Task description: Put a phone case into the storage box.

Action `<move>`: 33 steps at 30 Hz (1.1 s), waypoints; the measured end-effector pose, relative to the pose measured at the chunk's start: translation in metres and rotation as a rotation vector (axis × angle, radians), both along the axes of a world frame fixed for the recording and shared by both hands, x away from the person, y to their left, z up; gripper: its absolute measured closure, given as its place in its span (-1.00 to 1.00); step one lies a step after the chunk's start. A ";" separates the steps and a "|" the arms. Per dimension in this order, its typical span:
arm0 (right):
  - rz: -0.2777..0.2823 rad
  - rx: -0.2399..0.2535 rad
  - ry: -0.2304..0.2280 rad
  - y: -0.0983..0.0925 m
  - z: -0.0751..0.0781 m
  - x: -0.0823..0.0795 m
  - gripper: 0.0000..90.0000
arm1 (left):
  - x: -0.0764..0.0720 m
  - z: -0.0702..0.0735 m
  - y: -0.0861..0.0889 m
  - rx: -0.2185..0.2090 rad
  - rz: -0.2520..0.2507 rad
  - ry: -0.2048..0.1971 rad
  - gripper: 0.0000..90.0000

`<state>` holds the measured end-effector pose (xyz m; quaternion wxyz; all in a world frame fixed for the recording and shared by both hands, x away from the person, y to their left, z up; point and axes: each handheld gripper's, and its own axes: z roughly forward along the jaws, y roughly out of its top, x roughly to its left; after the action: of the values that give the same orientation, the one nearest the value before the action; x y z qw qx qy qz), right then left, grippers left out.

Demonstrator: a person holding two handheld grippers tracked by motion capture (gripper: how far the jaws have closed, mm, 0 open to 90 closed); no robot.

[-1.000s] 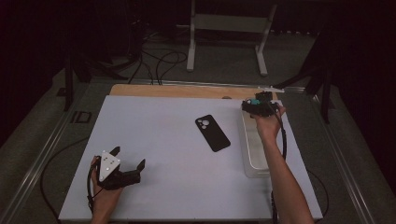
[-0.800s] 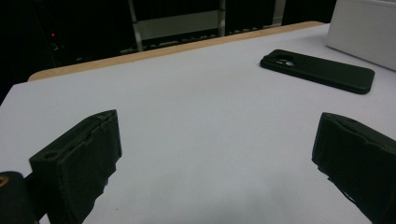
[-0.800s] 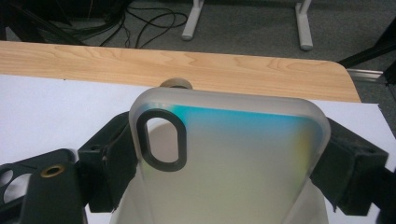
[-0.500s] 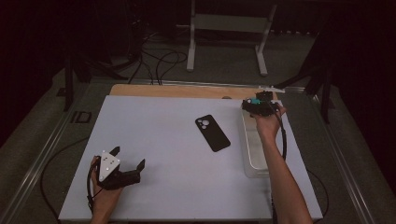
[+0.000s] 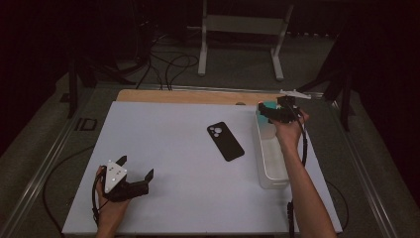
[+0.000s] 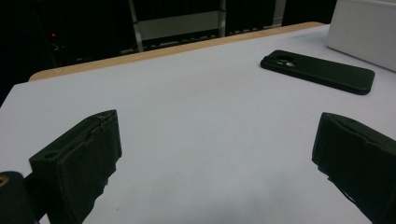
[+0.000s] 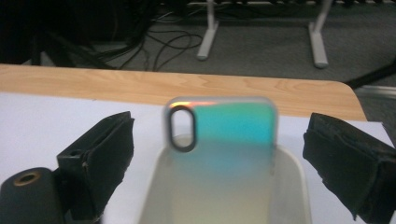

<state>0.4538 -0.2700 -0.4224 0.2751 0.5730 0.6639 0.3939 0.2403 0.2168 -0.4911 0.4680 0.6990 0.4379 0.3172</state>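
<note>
An iridescent teal phone case (image 7: 224, 123) (image 5: 270, 105) stands on end at the far end of a clear plastic bin (image 5: 270, 166) (image 7: 301, 179). My right gripper (image 5: 265, 110) (image 7: 223, 140) hovers over that end, open. Its jaws have just been opening, with the case between them, and the pads (image 7: 105, 149) stand clear of its edges. A black phone case (image 5: 225, 142) (image 6: 317, 71) lies flat mid-table, camera cutout toward the far side. My left gripper (image 5: 135, 166) (image 6: 218, 119) rests at the table's near left, open, nothing between its jaws.
The white table top (image 5: 168, 148) has a wooden strip (image 5: 188, 96) along its far edge. The bin's wall (image 6: 364, 32) shows at the upper right of the left gripper view. Beyond the table are a metal stand (image 5: 240, 29) and floor cables (image 5: 168, 62).
</note>
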 end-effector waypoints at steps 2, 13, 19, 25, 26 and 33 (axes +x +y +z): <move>0.036 0.003 -0.013 0.002 0.004 -0.006 -0.80 | 0.000 0.000 0.000 -0.001 0.000 -0.001 -0.96; 0.229 0.014 -0.073 0.019 0.020 -0.059 -0.80 | 0.001 0.000 -0.001 0.001 -0.004 0.005 -0.96; 0.293 0.033 -0.108 0.026 0.015 -0.088 -0.80 | 0.001 0.000 0.000 -0.003 -0.007 0.009 -0.96; 0.320 0.040 -0.146 0.029 0.009 -0.119 -0.80 | 0.001 0.000 0.000 -0.002 -0.009 0.010 -0.96; 0.325 0.039 -0.149 0.029 0.008 -0.124 -0.80 | 0.001 0.000 0.000 -0.002 -0.011 0.010 -0.96; 0.337 0.066 -0.185 0.023 -0.005 -0.154 -0.80 | 0.001 0.001 0.001 -0.009 -0.017 0.012 -0.96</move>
<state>0.2998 -0.2468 -0.4276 0.2464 0.4236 0.7091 0.5070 0.2415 0.2174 -0.4905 0.4714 0.7025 0.4359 0.3071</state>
